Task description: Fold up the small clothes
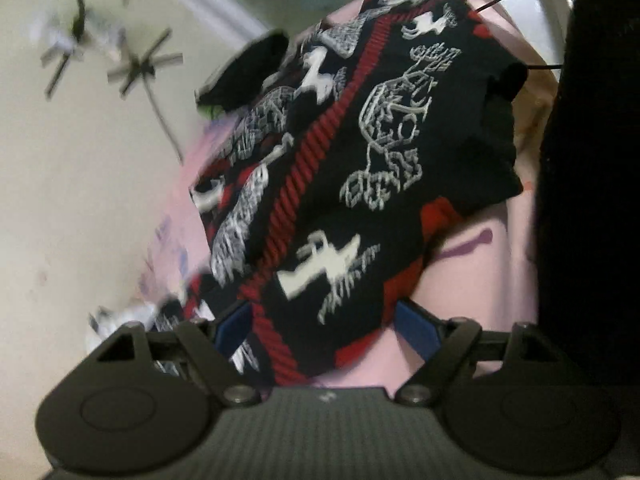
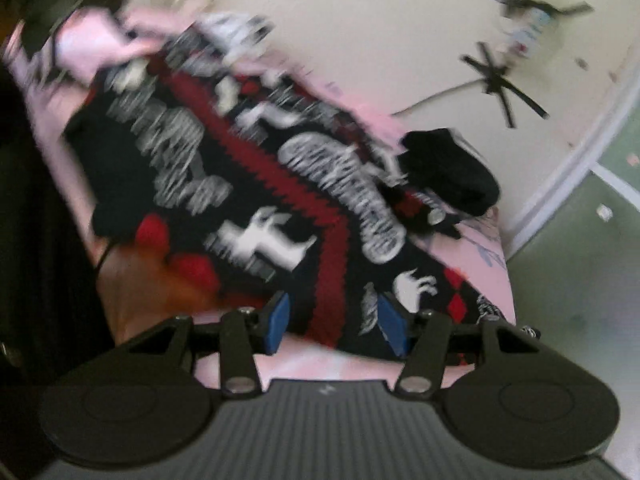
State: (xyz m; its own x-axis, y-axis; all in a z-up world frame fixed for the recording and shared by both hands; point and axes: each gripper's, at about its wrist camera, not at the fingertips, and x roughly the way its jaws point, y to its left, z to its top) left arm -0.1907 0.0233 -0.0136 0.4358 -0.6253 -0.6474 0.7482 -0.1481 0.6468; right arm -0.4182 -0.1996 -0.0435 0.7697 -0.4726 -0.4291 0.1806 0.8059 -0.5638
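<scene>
In the left wrist view, the left gripper stands wide open with the near hem of the black-and-red patterned knit garment between its blue pads, apparently not pinched, the cloth spread over the pink-covered surface. In the blurred right wrist view, the right gripper is half open astride the same garment's near edge, gripping nothing, a black sock lying beyond. Both should close squarely on the hem at matching corners before lifting, I judge.

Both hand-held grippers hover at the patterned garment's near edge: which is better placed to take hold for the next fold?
Probably the left hand-held gripper: its wide-open jaws straddle the near edge of the black knit garment with red stripes and white figures. The right hand-held gripper also frames that edge, but its view is badly blurred.
</scene>
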